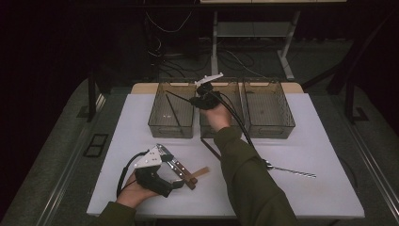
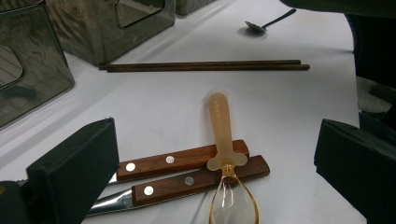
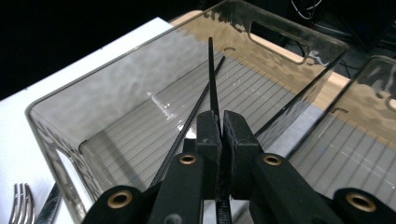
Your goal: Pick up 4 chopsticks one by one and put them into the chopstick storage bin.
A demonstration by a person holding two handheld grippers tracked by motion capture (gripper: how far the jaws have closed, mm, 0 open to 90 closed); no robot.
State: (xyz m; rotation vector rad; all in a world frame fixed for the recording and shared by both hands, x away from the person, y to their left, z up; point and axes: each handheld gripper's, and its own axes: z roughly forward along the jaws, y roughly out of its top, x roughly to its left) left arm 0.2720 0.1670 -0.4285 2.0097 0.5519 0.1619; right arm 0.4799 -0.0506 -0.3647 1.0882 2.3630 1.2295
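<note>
One black chopstick (image 3: 213, 79) in right hand-held gripper (image 3: 221, 122) (gripper view).

- The bench (image 1: 141, 122) has a plain white top, with a light wood edge at its far side.
- The three bins (image 1: 171, 113) are smoky grey and see-through; thin parallel lines run over their floors.
- The chopstick (image 3: 213, 84) in the right gripper (image 3: 221, 122) is black, and the gripper is black with brass-coloured rivets.
- The pair of chopsticks (image 2: 205, 66) on the bench is dark brown.
- The two knife handles (image 2: 187, 168) are reddish-brown wood with silver rivets.
- The small spoon (image 2: 223, 135) is translucent amber.
- The metal spoon (image 2: 261, 26) is shiny silver.
- The sleeve (image 1: 249, 179) is olive green.
- The left gripper (image 2: 210, 158) is black.
</note>
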